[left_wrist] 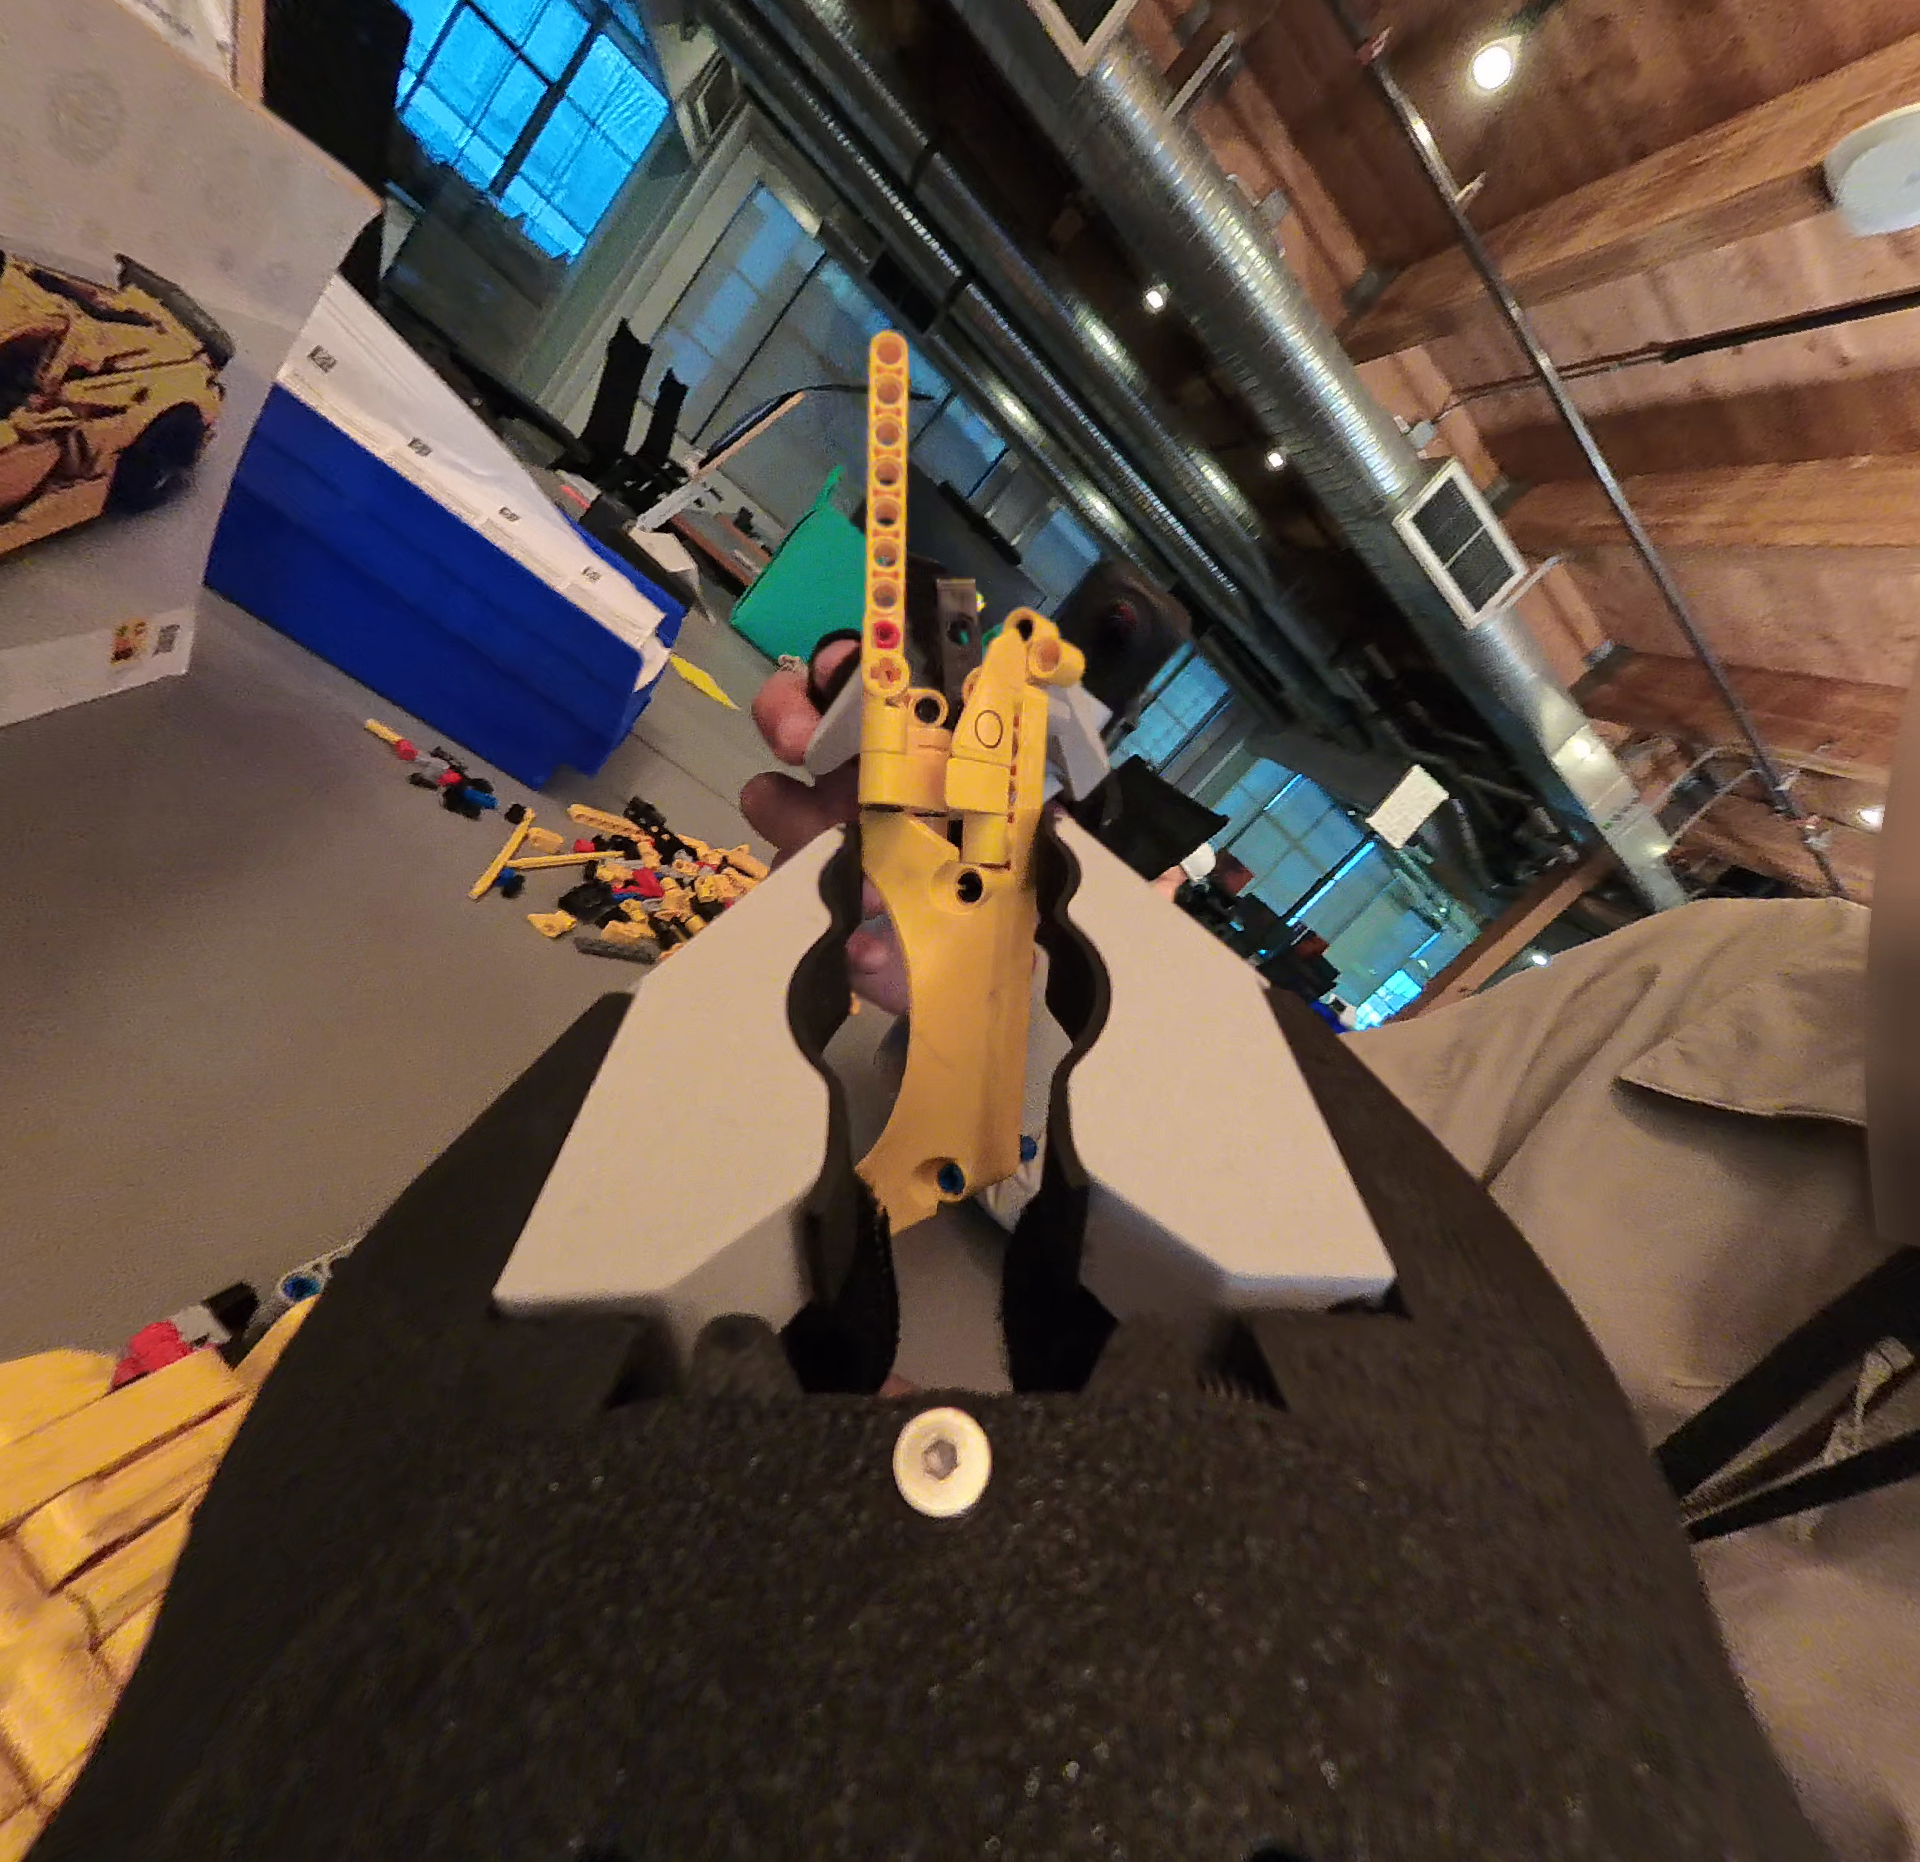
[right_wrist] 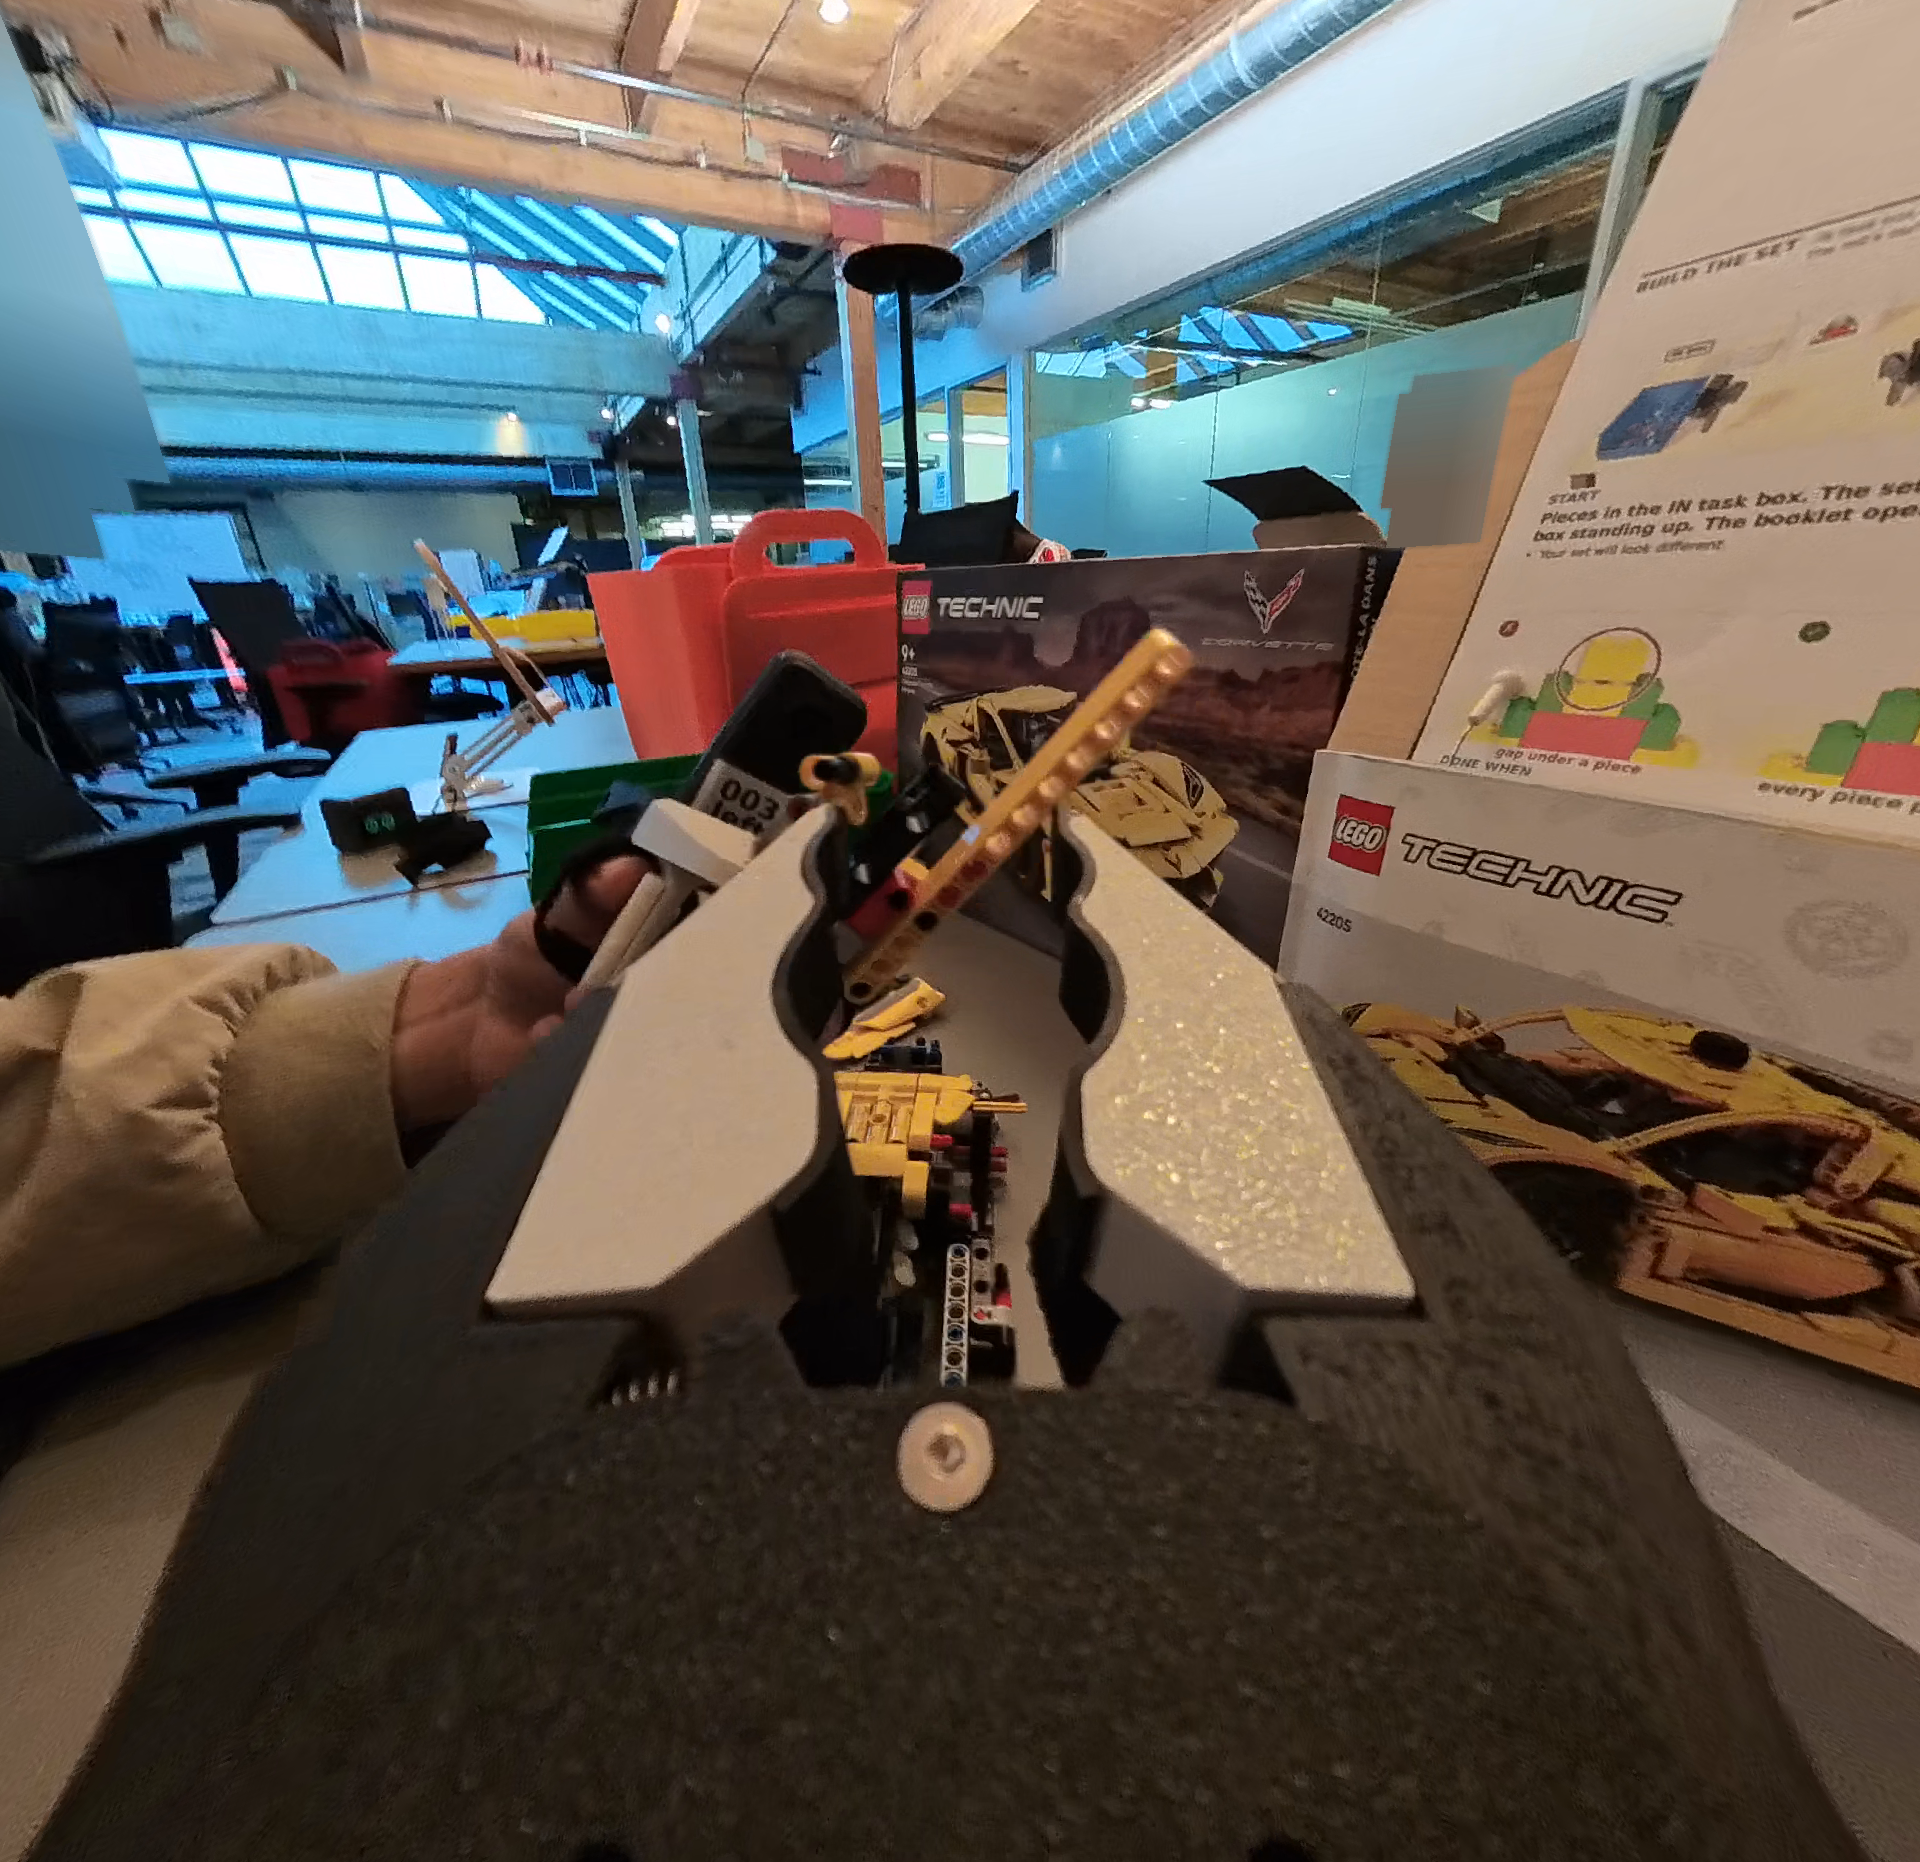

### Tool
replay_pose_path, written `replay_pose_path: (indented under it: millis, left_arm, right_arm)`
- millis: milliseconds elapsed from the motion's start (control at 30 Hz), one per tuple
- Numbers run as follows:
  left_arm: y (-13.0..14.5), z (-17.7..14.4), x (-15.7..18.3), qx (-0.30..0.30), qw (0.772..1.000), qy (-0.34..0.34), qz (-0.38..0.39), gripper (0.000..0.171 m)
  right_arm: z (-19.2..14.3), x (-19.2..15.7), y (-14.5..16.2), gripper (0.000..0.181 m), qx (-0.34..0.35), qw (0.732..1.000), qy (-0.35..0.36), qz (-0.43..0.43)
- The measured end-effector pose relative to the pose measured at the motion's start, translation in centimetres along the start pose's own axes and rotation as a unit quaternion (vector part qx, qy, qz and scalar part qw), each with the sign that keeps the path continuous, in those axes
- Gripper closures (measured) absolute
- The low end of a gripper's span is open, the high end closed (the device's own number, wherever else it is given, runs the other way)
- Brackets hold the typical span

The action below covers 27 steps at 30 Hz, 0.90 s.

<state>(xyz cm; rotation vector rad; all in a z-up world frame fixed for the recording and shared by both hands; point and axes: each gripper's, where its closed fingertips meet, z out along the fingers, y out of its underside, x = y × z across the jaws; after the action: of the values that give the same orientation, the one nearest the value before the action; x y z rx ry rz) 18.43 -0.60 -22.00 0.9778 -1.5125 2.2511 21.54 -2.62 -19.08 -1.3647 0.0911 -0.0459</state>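
On the grey table (left_wrist: pixel 208 981): instruction booklet (right_wrist: pixel 1558 981) and boxed set (right_wrist: pixel 1143 690) standing at the far right, blue bin (left_wrist: pixel 416 586) on the other side, loose bricks (left_wrist: pixel 623 877) scattered between.

Left gripper (left_wrist: pixel 945 877): tilted upward toward the ceiling, fingers narrowed onto a yellow brick assembly (left_wrist: pixel 956 981), long holed beam (left_wrist: pixel 886 503) projecting beyond the tips.

Right gripper (right_wrist: pixel 940 856): level over the table, fingers set wide, nothing between them; the left gripper's assembly lies just beyond its tips.
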Motion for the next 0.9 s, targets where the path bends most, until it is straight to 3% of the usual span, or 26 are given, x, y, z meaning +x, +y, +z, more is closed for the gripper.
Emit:
replay_pose_path:
  millis: [233,300,333,433,500,600,767,833,900]
  left_arm:
    - [0.9,0.4,1.1,-0.026,0.999,0.016,0.04,0.14]
    - [1.6,0.7,1.1,-0.045,0.998,0.015,0.046,0.14]
    - [1.7,0.8,1.2,-0.05,0.997,0.016,0.048,0.14]
    - [0.8,0.7,0.9,-0.017,0.999,0.025,0.017,0.14]
    - [0.6,0.7,-0.3,-0.003,1.0,0.009,-0.013,0.139]
    - [0.6,0.8,-1.8,0.008,0.999,-0.016,-0.041,0.138]
    - [-0.3,0.6,-3.3,0.016,0.993,-0.111,0.043,0.124]
    - [-1.9,-0.1,-3.4,0.038,0.974,-0.175,0.138,0.124]
    - [-2.8,-0.2,-2.3,0.043,0.941,-0.221,0.251,0.125]
  right_arm:
    - [0.3,0.2,-0.3,0.142,0.042,0.983,-0.054,0.171]
    - [0.2,-0.1,-0.9,0.155,0.067,0.974,-0.076,0.201]
    - [0.1,0.0,-1.0,0.173,0.069,0.972,-0.079,0.21]
    - [0.2,0.6,-0.8,0.176,0.05,0.962,-0.078,0.257]
    - [0.3,1.6,0.1,0.176,0.011,0.958,-0.046,0.283]
    - [0.2,2.7,0.8,0.175,-0.03,0.969,0.042,0.243]
    - [-0.9,4.0,0.6,0.175,-0.095,0.966,0.168,0.169]
    - [-1.5,4.5,-0.3,0.175,-0.081,0.964,0.19,0.167]
    - [-2.1,5.2,-0.9,0.175,-0.064,0.962,0.212,0.16]
